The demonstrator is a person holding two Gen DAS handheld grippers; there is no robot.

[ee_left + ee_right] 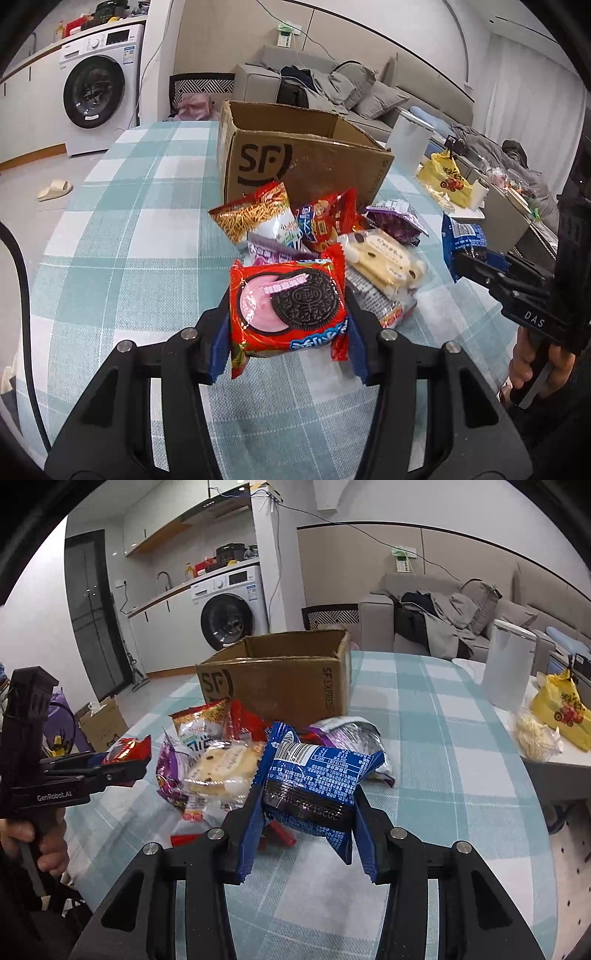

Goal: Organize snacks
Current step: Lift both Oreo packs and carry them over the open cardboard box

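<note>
My left gripper (288, 308) is shut on a red Oreo pack (284, 291), lifted above the checked tablecloth (147, 221). My right gripper (307, 797) is shut on a blue Oreo pack (314, 775), also off the table. Each gripper shows at the edge of the other's view, the right gripper (476, 260) and the left gripper (122, 762). Between them lies a snack pile: a noodle-snack bag (255, 218), a red bag (328, 218), a purple bag (397, 218) and a clear pastry pack (384, 262). An open SF cardboard box (306, 162) stands behind the pile.
A white cylinder (509, 668), a yellow bag (565, 709) and a clear bag of food (535, 734) sit at the table's right side. A grey sofa (369, 96) with clothes is beyond the table, a washing machine (99, 92) at the far left.
</note>
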